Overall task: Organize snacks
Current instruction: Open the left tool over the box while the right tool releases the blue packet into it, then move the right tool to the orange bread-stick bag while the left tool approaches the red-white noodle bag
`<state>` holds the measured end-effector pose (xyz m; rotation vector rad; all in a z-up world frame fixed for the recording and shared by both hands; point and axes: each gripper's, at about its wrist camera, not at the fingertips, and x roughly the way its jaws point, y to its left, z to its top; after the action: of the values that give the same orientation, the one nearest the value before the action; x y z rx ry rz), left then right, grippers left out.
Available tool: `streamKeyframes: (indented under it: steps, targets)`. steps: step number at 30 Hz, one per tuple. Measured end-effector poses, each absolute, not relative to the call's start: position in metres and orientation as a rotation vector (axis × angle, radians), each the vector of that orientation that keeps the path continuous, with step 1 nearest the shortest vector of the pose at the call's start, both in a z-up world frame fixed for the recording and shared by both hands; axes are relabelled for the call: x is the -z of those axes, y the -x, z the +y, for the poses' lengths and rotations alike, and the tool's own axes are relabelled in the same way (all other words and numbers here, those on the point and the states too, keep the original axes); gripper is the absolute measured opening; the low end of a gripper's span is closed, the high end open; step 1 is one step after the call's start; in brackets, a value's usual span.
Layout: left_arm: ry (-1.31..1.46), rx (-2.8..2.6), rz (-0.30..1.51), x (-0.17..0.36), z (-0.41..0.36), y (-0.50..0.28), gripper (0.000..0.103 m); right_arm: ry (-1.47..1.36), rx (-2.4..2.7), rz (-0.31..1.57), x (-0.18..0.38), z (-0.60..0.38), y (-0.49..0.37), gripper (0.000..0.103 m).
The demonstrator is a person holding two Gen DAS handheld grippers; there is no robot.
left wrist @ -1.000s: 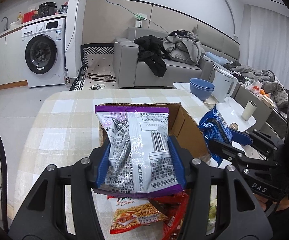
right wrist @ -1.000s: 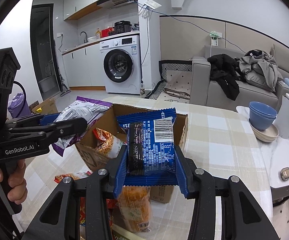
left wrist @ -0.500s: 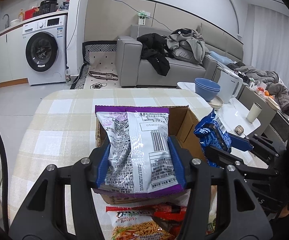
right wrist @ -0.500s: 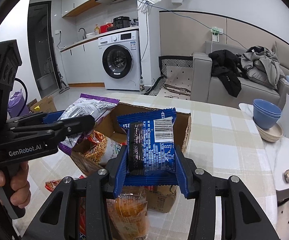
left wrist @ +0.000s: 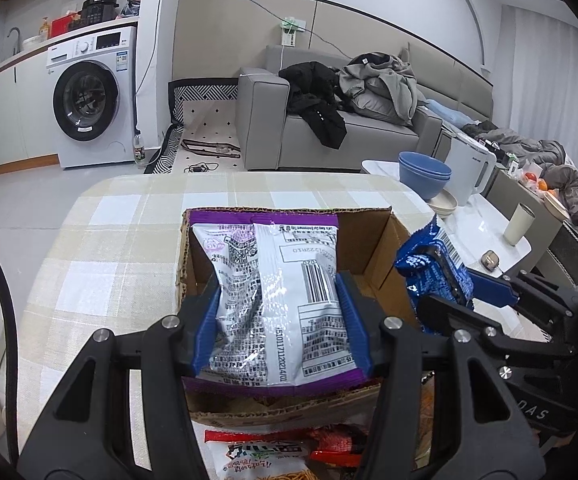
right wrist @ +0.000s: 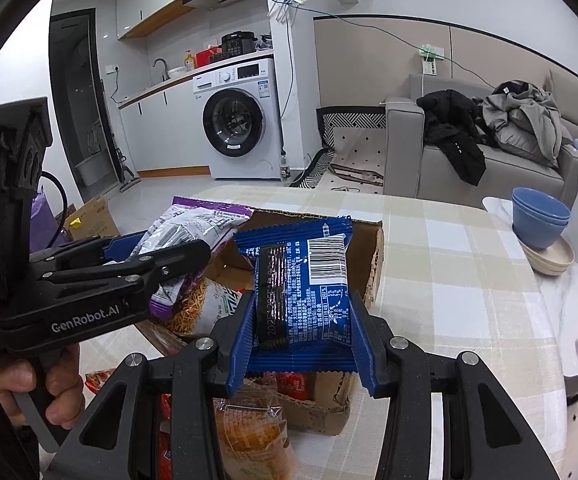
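My left gripper [left wrist: 279, 312] is shut on a silver bag with purple edges [left wrist: 273, 300], held over the open cardboard box [left wrist: 369, 256] on the checked tablecloth. In the right wrist view the same purple bag [right wrist: 193, 228] hangs at the box's left side. My right gripper [right wrist: 303, 316] is shut on a blue snack pack [right wrist: 301, 296] above the box [right wrist: 373, 264]; from the left wrist it shows as the blue pack [left wrist: 429, 272] at the box's right edge. A noodle snack bag [right wrist: 205, 308] lies inside the box.
More snack bags [left wrist: 261, 456] lie on the table [left wrist: 109, 248] in front of the box, with an orange bag [right wrist: 249, 428] among them. Blue bowls [right wrist: 541, 216], a white kettle [left wrist: 469, 172] and a cup [left wrist: 519, 224] stand on a side table at right. A hand [right wrist: 49, 384] grips the left tool.
Both grippers have moved forward and down toward the box with their bags; the box now sits nearer and lower in both views. The grips are unchanged.
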<state>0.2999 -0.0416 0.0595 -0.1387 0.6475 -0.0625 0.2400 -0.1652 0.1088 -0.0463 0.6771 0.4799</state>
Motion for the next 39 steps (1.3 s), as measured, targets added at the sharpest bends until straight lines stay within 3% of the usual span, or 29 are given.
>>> streamKeyframes:
  steps: [14, 17, 19, 21, 24, 39]
  targets:
    - [0.109, 0.073, 0.668, -0.041, -0.054, -0.308, 0.053, 0.068, -0.503, 0.685, -0.103, -0.154, -0.241, 0.045]
    - [0.114, 0.061, 0.676, -0.038, -0.05, -0.306, 0.059, 0.081, -0.515, 0.668, -0.108, -0.156, -0.236, 0.056]
    - [0.132, 0.06, 0.676, -0.038, -0.046, -0.303, 0.081, 0.077, -0.515, 0.654, -0.11, -0.159, -0.233, 0.075]
    - [0.15, 0.081, 0.657, -0.04, -0.043, -0.297, 0.084, 0.061, -0.514, 0.642, -0.114, -0.165, -0.23, 0.089]
    - [0.145, 0.057, 0.651, -0.044, -0.039, -0.289, 0.102, 0.054, -0.496, 0.63, -0.117, -0.173, -0.226, 0.1]
    - [0.15, 0.015, 0.65, -0.05, -0.01, -0.227, 0.102, 0.002, -0.493, 0.632, -0.117, -0.193, -0.198, 0.103]
